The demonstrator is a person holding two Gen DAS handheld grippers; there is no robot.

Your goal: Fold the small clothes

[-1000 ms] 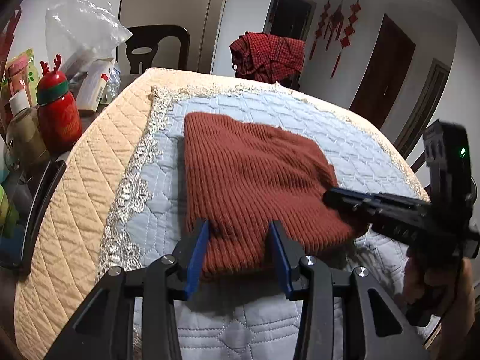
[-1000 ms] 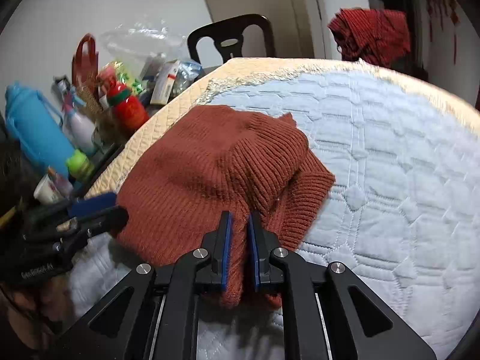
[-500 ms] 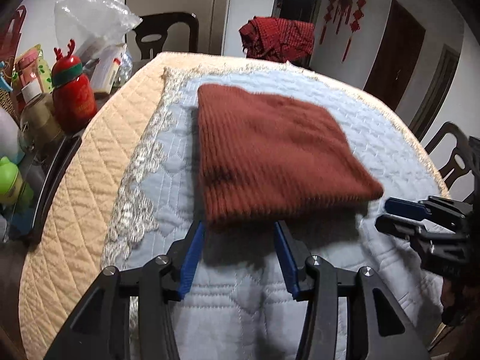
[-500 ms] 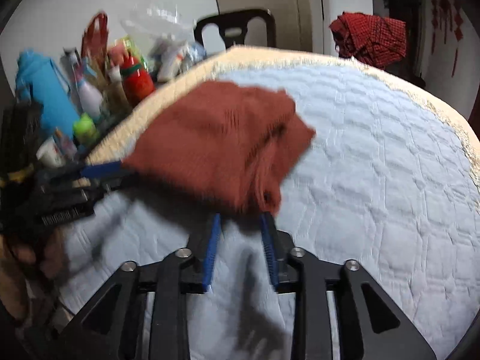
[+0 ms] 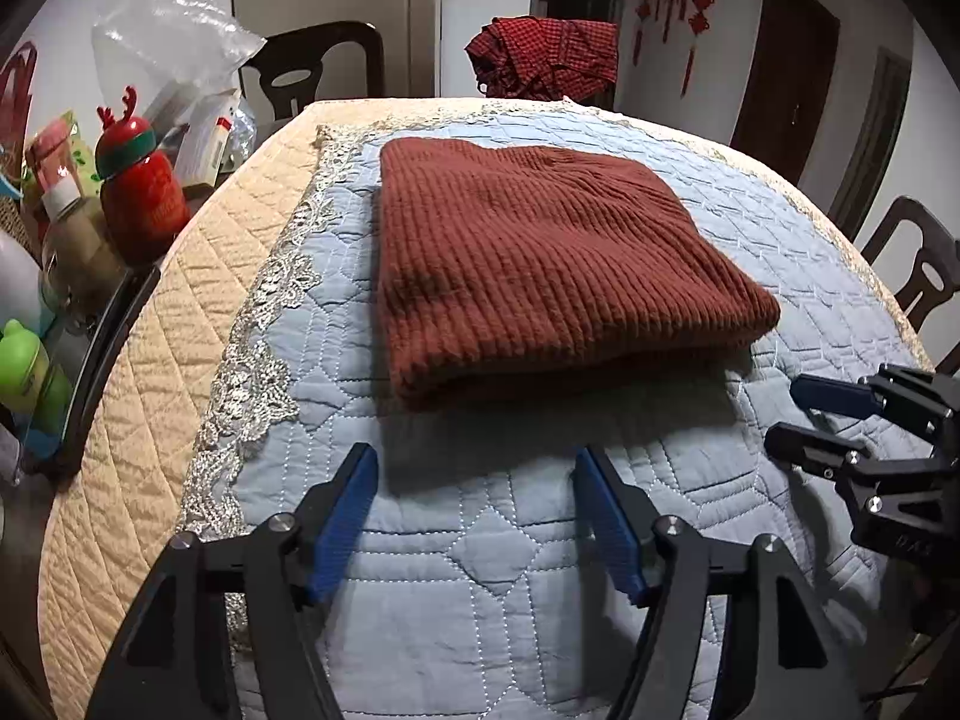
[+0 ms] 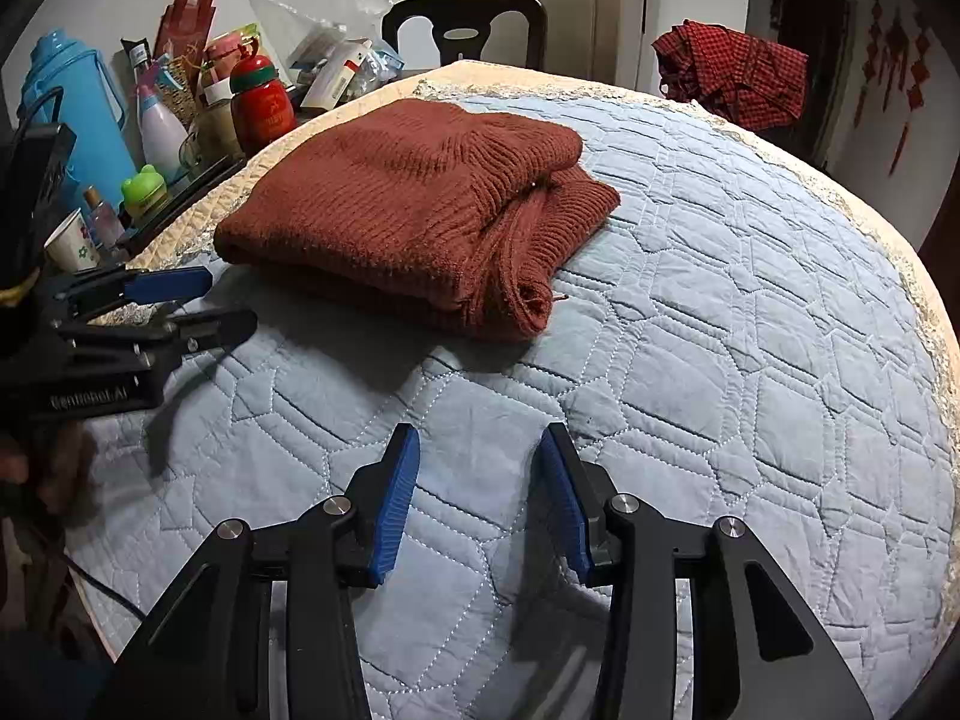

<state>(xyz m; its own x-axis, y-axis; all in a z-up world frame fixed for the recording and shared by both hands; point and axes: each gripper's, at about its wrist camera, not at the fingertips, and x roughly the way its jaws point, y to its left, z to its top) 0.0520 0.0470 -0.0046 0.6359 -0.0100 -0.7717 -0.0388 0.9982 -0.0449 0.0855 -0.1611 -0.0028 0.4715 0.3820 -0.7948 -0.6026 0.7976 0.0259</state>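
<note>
I see one rust-brown ribbed knit sweater (image 5: 534,252) lying folded into a thick, roughly rectangular bundle on the pale blue quilted cover. From the right wrist view its top layer lies smooth; at the right-hand end the layers show, with a ribbed edge bunched and poking out beneath. Nothing touches it.

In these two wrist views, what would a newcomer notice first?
The folded rust-brown knit sweater lies in the middle of the pale blue quilted table cover. Both grippers, left and right, hang before it with jaws opening and nothing between them. A red checked cloth is draped behind the table.
</note>
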